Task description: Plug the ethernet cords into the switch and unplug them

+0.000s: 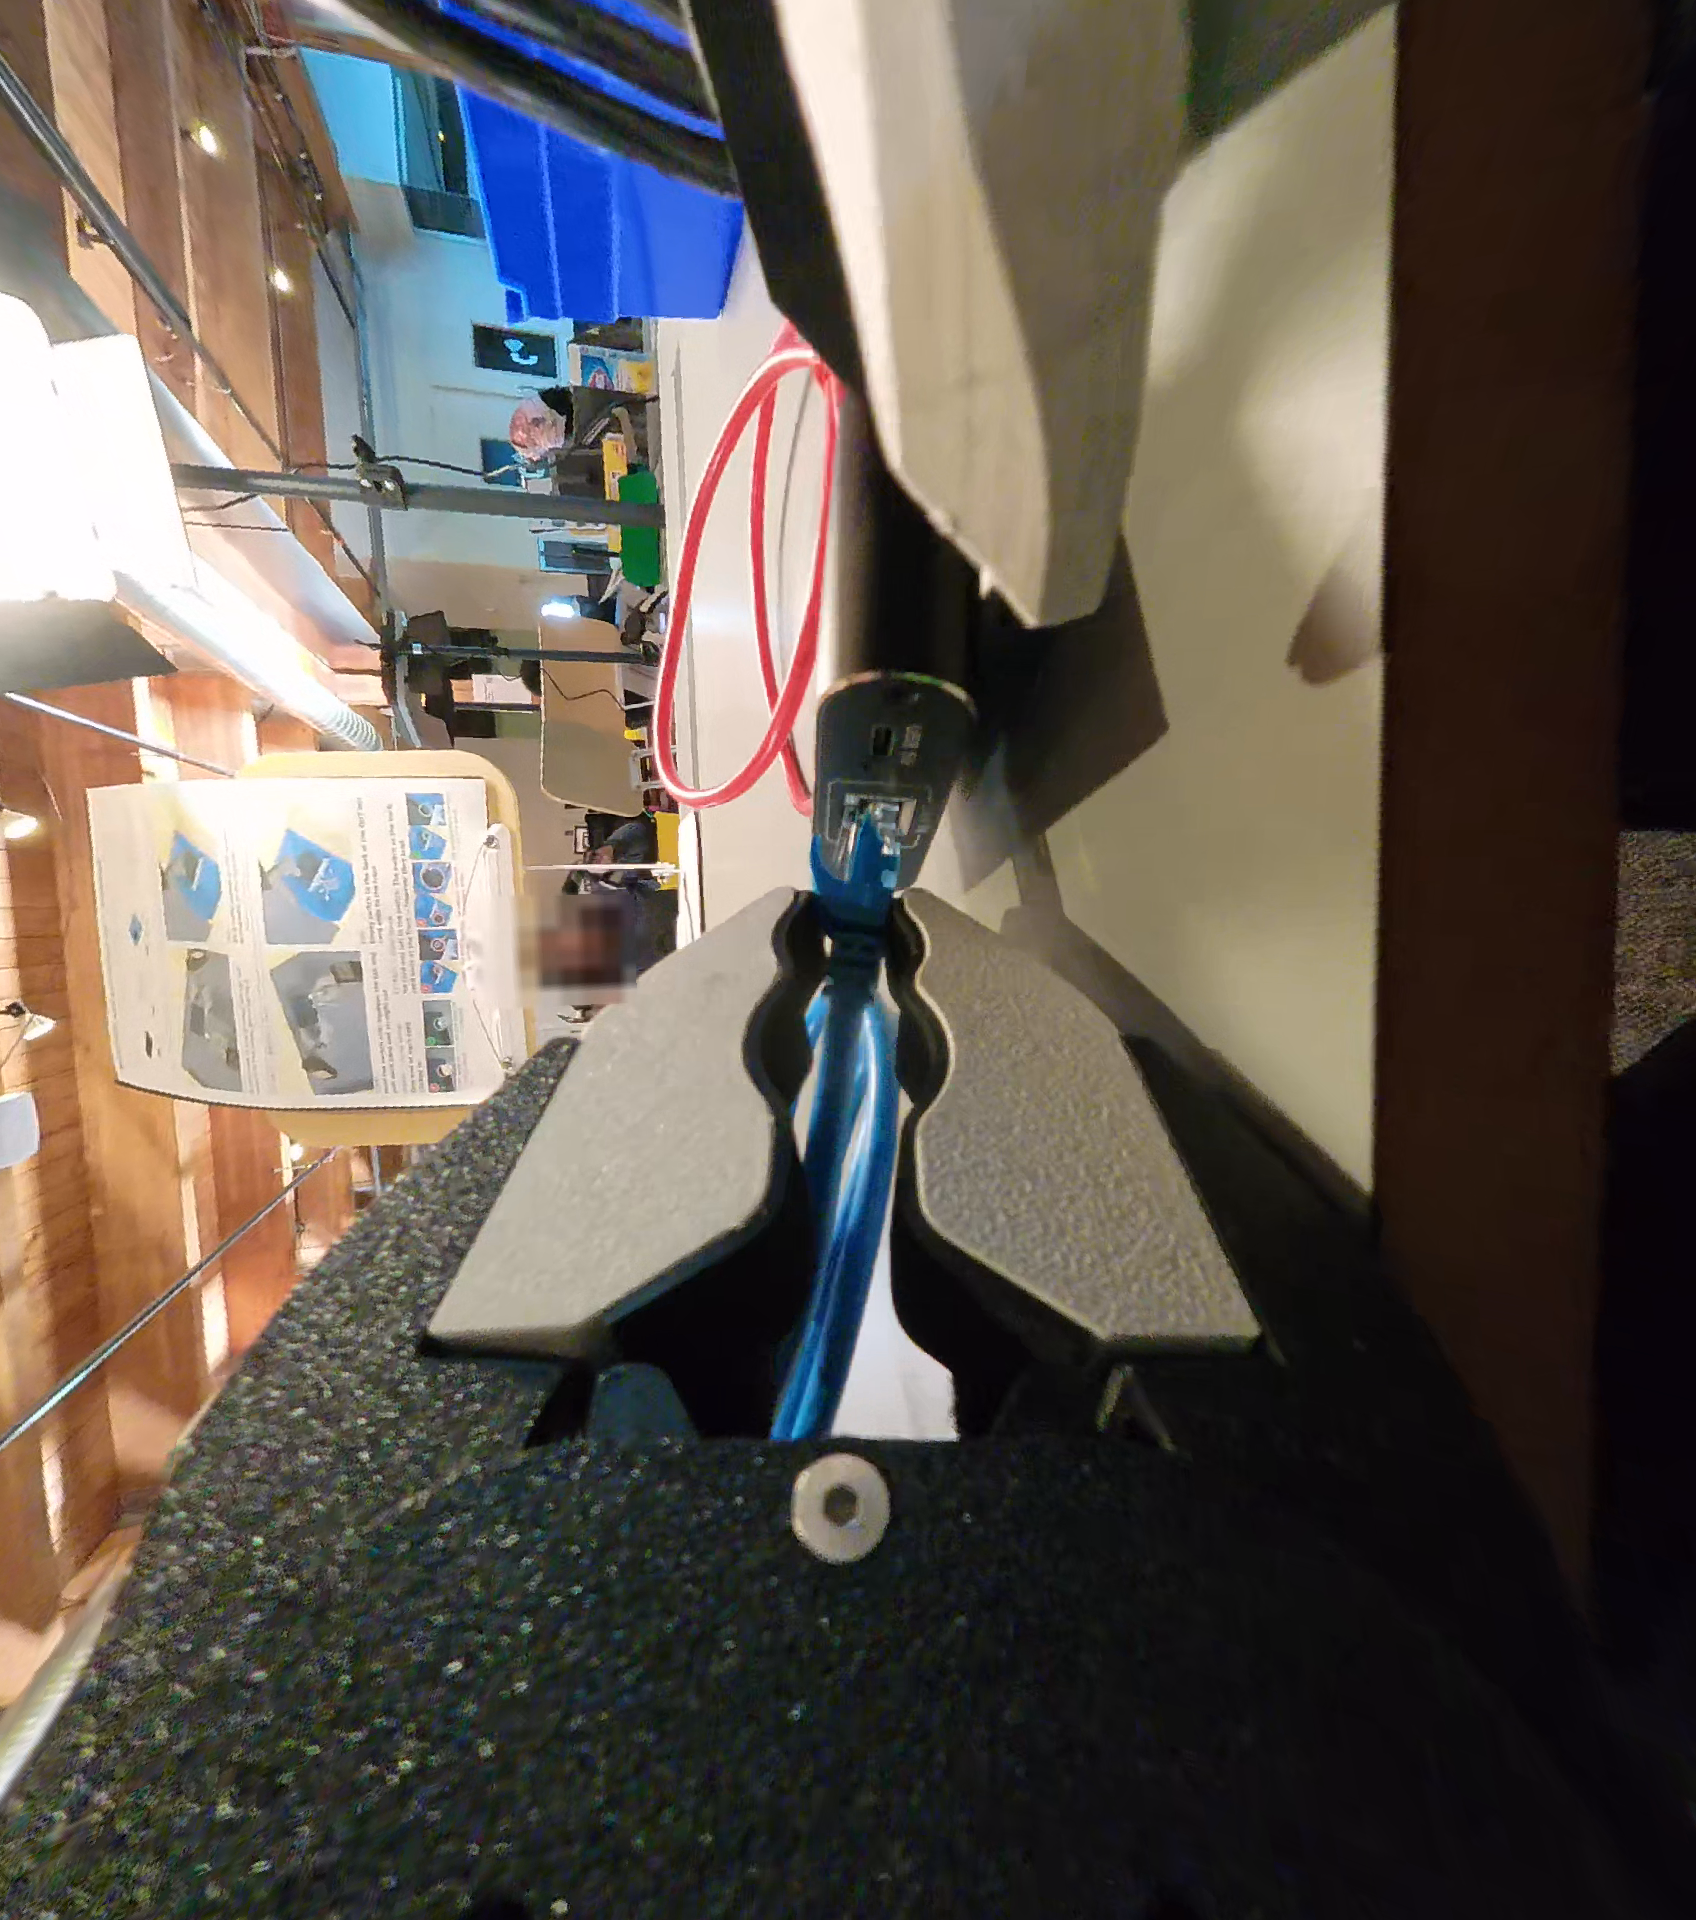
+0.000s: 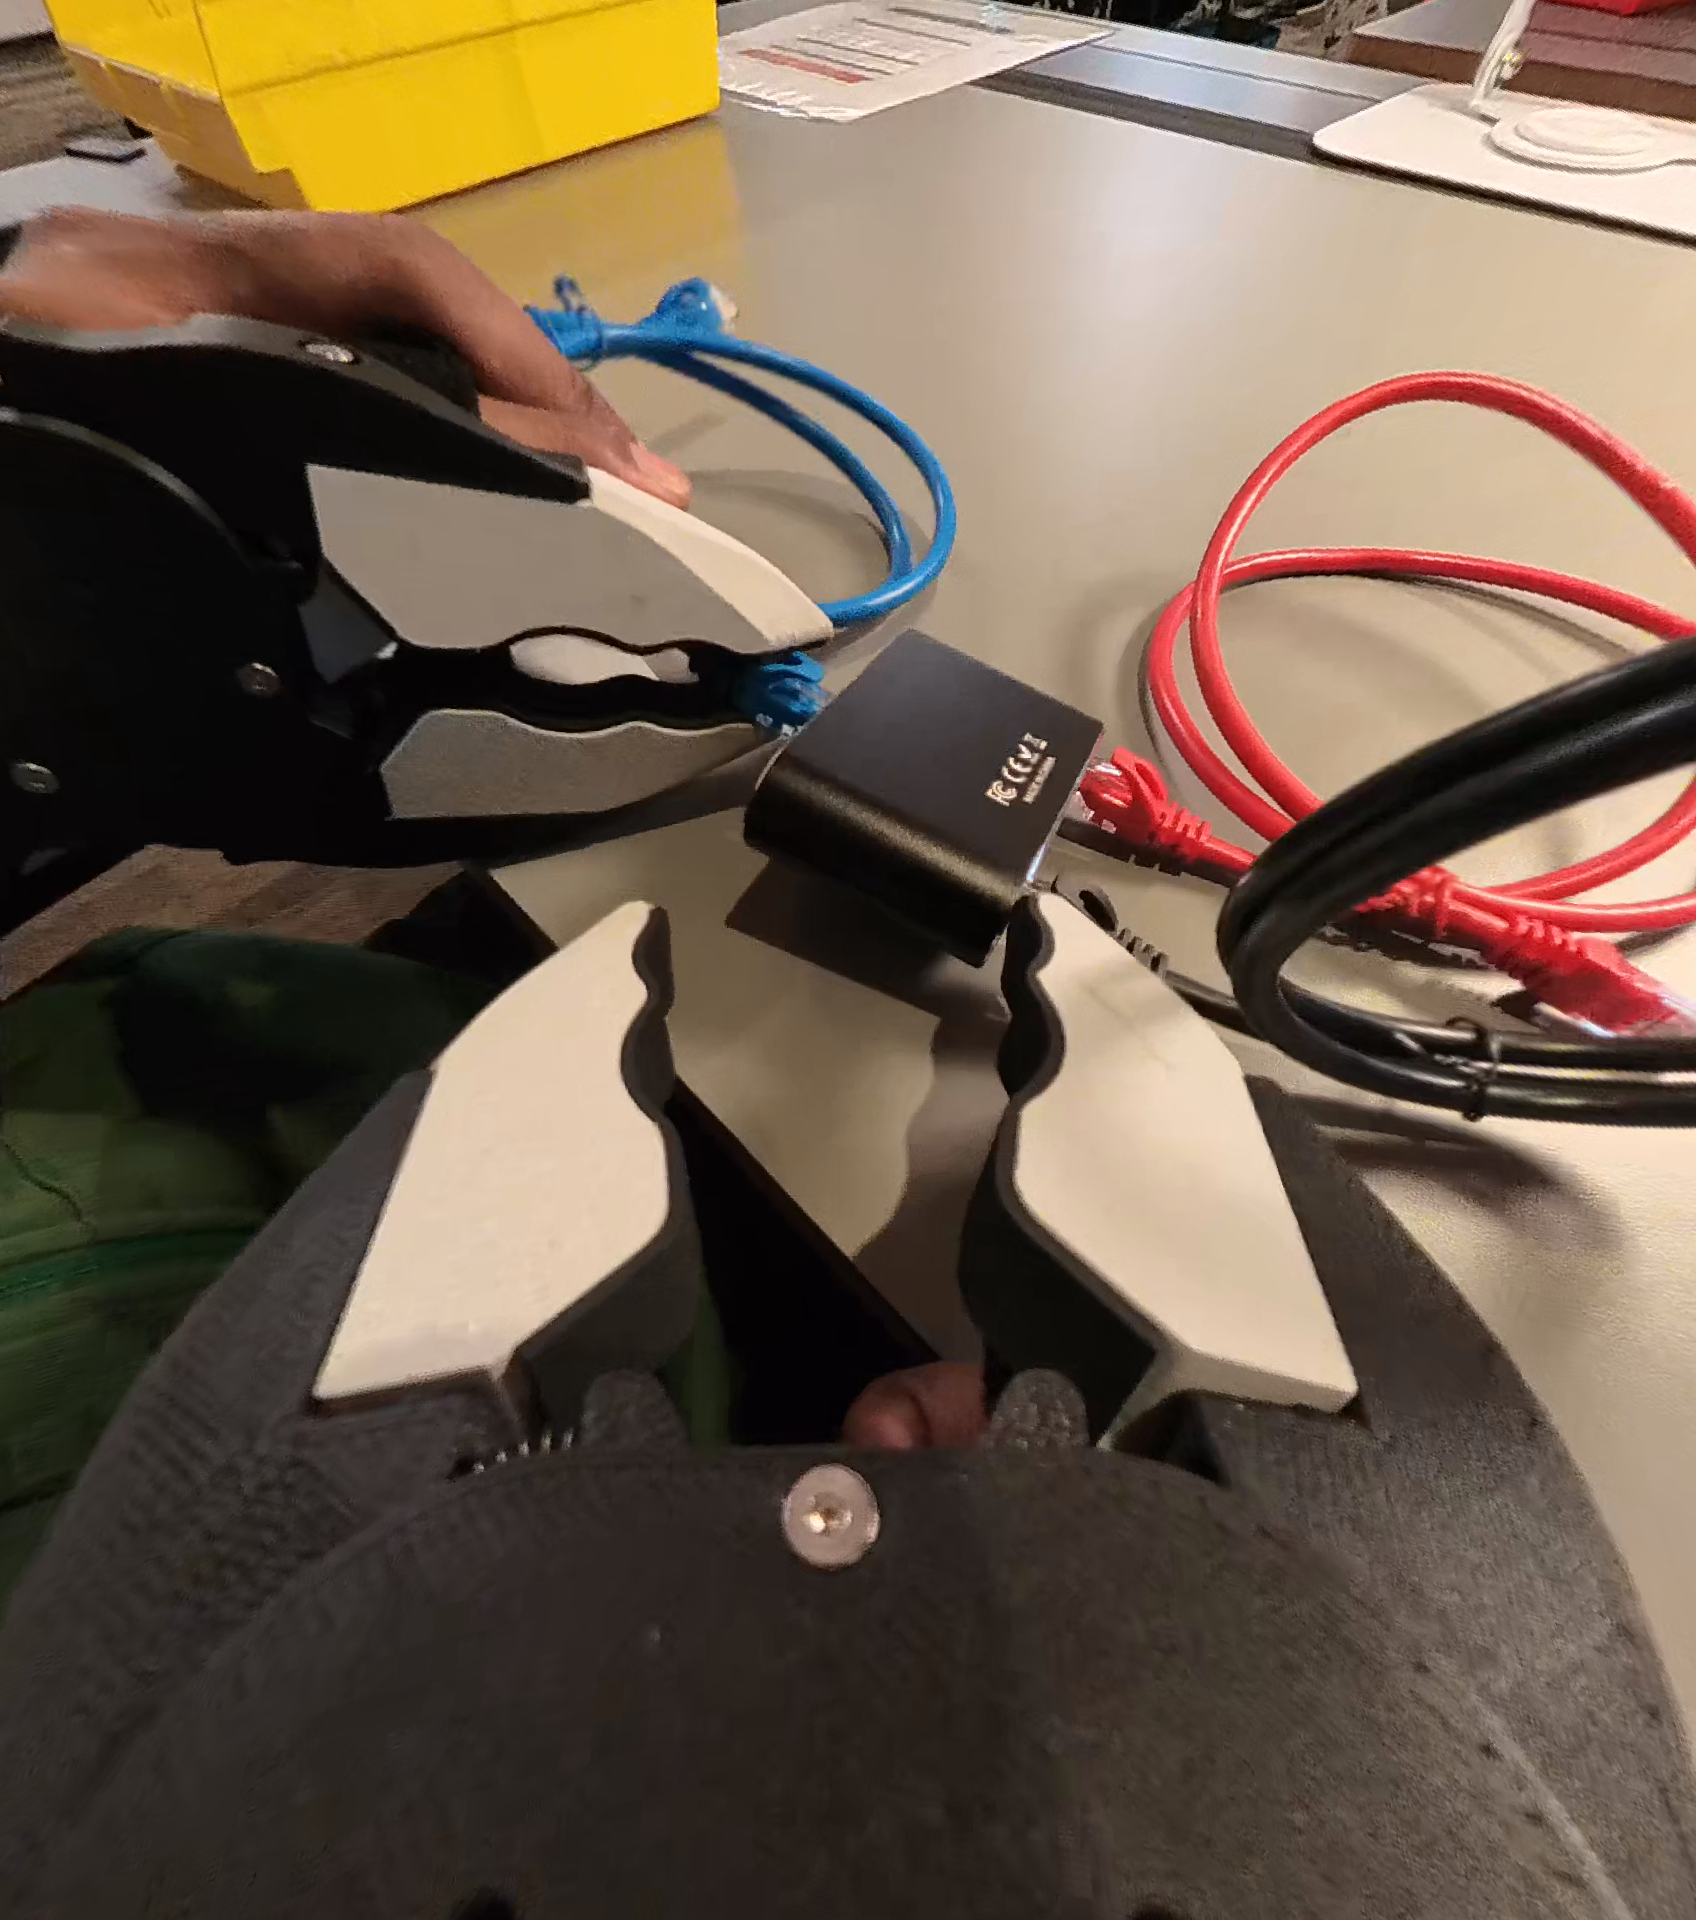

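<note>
Left tongs [image 1: 849, 920] clenched on blue cord [image 1: 849, 1143] just behind its plug, plug tip at the port of the small black switch [image 2: 917, 774] straight ahead, cord axis in line with port (seated or not: cannot tell). Right tongs [image 2: 828, 935] released, switch just ahead, right tip touching its near corner. Red cord [image 2: 1446, 582] plugged at far side, coiled on counter [image 2: 1135, 312].

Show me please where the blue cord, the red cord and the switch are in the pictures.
blue cord [image 2: 911, 540]: right wrist view, on its loop lying on the table.
red cord [image 2: 1228, 540]: right wrist view, on the left bend of its coil.
switch [image 2: 937, 743]: right wrist view, on its black top face.
</note>
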Available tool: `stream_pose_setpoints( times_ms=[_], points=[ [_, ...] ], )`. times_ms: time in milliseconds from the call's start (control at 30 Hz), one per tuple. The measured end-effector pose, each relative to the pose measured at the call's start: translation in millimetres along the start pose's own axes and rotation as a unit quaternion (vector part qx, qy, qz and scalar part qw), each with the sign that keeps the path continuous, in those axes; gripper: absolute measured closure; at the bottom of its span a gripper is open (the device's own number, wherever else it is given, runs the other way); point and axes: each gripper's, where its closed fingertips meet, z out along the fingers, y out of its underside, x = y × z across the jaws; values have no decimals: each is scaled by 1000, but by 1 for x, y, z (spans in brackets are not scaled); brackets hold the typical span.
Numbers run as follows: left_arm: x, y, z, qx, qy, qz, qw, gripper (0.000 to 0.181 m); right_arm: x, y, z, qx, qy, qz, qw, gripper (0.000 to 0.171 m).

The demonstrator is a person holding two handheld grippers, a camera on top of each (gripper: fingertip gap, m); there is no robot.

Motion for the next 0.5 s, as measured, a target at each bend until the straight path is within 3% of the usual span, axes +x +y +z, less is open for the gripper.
stream_pose_setpoints(
  times_ms=[167, 300, 500],
  points=[
    [-1, -4, -1, 30, 13, -78, 996, 169, 13, 0, 0, -3, 79, -92, 993, 118],
    [-1, -11, -1, 40, 15, -97, 994, 168, 22, -2, -2, -11, 153, -207, 966, 113],
    [-2, -17, 0, 41, 11, -84, 996, 170, 12, -13, -2, 3, 197, -327, 924, 103]
  ],
)
